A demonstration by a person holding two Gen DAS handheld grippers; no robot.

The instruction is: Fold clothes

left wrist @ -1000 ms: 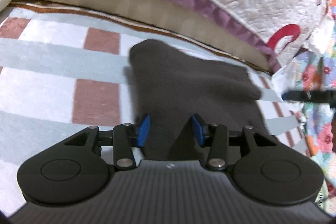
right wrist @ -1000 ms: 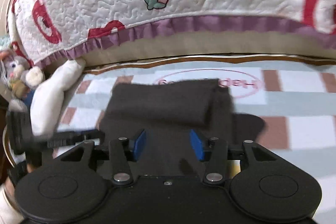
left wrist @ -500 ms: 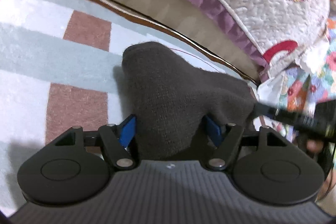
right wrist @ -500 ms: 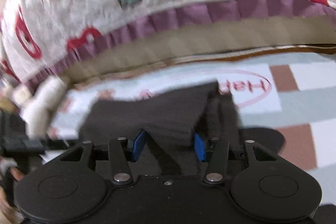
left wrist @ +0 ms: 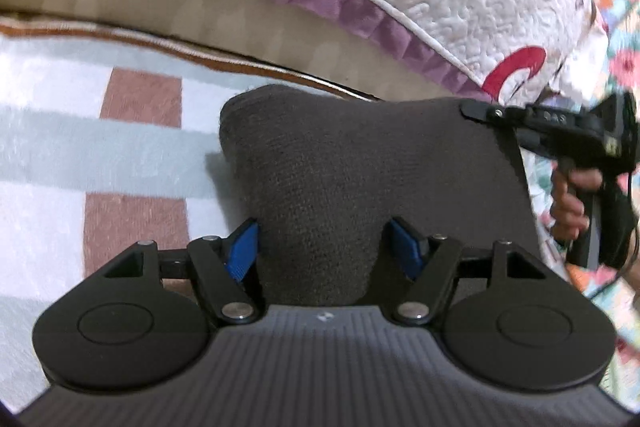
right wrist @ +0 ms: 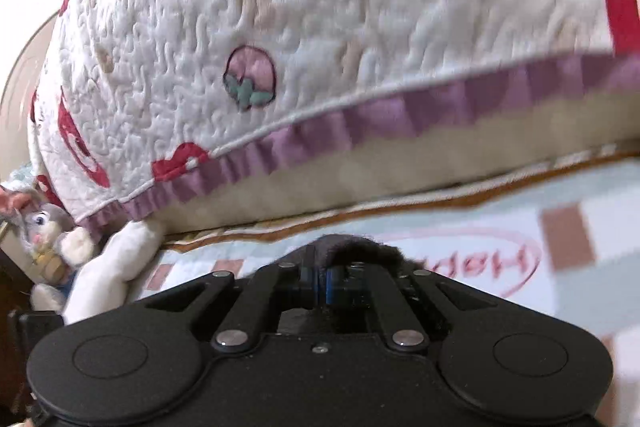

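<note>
In my left camera, the soft dark grey knitted cloth [left wrist: 360, 179] now bulges up between my left gripper's [left wrist: 324, 247] blue pads [left wrist: 244, 247]. The pads stand wide apart with the cloth between them, so my left tool is loose and not pinching yet. A second ago the cloth lay flatter on the checked blanket with brown and pale blue squares [left wrist: 80, 155]. Now its far corner is lifted, because my right gripper [left wrist: 476, 109] has pinched it there. In my right camera, my right gripper [right wrist: 332, 283] was open a moment ago, and now its blue pads are squeezed together on a fuzzy edge of the dark cloth [right wrist: 360, 247]. The white quilted cover with strawberries [right wrist: 320, 27] looks bigger and blurry, so this tool has tipped up. I think the fold is starting, and my left tool should pinch next.
</note>
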